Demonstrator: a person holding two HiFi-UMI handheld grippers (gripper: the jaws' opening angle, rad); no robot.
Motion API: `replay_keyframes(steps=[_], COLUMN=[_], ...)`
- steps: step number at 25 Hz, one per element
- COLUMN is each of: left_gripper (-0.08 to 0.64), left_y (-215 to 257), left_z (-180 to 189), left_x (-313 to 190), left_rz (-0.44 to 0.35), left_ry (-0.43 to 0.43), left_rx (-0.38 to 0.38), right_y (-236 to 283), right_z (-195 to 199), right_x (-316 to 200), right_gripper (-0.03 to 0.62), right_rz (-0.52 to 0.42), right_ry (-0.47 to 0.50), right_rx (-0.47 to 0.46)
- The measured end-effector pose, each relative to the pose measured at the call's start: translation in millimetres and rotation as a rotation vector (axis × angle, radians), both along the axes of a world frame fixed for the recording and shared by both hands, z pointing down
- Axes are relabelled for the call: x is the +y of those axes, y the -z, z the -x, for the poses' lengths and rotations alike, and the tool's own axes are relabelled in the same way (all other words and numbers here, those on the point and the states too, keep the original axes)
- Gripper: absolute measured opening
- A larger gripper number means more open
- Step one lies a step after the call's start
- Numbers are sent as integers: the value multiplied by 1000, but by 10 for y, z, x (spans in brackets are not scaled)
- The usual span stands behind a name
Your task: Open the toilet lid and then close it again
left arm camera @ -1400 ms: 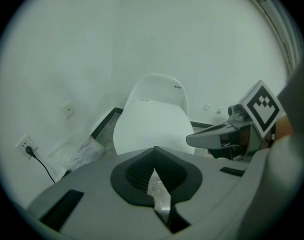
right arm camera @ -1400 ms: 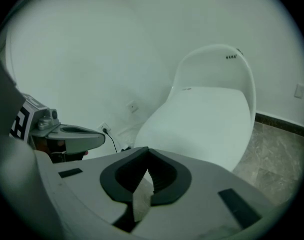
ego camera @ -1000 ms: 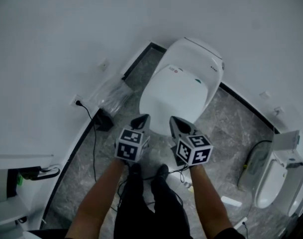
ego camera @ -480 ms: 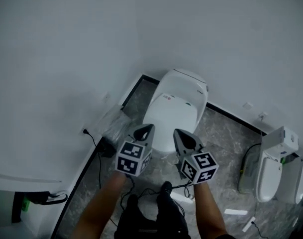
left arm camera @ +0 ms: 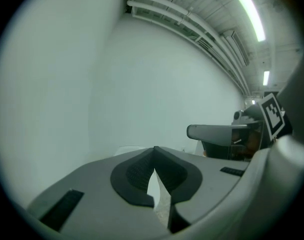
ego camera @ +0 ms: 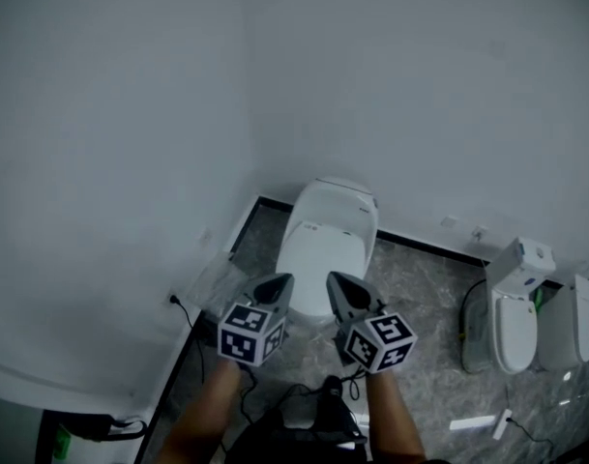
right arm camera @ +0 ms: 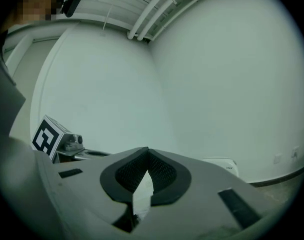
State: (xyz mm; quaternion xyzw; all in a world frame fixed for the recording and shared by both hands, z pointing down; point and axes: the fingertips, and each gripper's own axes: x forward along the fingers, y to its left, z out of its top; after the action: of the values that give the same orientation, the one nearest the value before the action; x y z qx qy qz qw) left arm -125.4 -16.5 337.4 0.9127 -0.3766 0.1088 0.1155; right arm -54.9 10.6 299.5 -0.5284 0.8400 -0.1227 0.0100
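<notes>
Pointing nearly level at the far wall [ego camera: 420,114], the left hand-held gripper [ego camera: 280,282] and the right hand-held gripper [ego camera: 337,280] are held side by side, close together, well above the toilet [ego camera: 344,201]. The toilet stands in the far left corner of the floor [ego camera: 420,288], backed against that wall. Its lid [ego camera: 319,251] lies down flat. The long axis of the lid runs from the front rim, nearest the person, straight away to the hinge at the wall. Each hand-held gripper has its jaws brought together at the tips, with nothing between the pads. In the head view both tips fall over the front edge of the lid, the left toward its left side and the right nearer its middle. Each gripper view, though, shows mostly bare wall, with only a sliver of white porcelain low behind the jaws. So the lid's front lip lies below and slightly ahead of both, about equally near each. Any lift would probably call for dropping down to that front edge first.
</notes>
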Motion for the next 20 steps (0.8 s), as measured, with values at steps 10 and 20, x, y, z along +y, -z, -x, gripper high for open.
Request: replay_keyframes(steps=[10,20], left_gripper=[6,6], left_y=[409,579], left_z=[160,210], left_x=[316,470], left_rz=[-91,-113], left_ry=[-63,-77], left_rx=[24,42], right_y=[392,528], right_z=[231,329], right_x=[361,595], right_gripper=[7,6], right_rz=[-81,-87], right_ry=[-50,-48], right_rx=[-1,48])
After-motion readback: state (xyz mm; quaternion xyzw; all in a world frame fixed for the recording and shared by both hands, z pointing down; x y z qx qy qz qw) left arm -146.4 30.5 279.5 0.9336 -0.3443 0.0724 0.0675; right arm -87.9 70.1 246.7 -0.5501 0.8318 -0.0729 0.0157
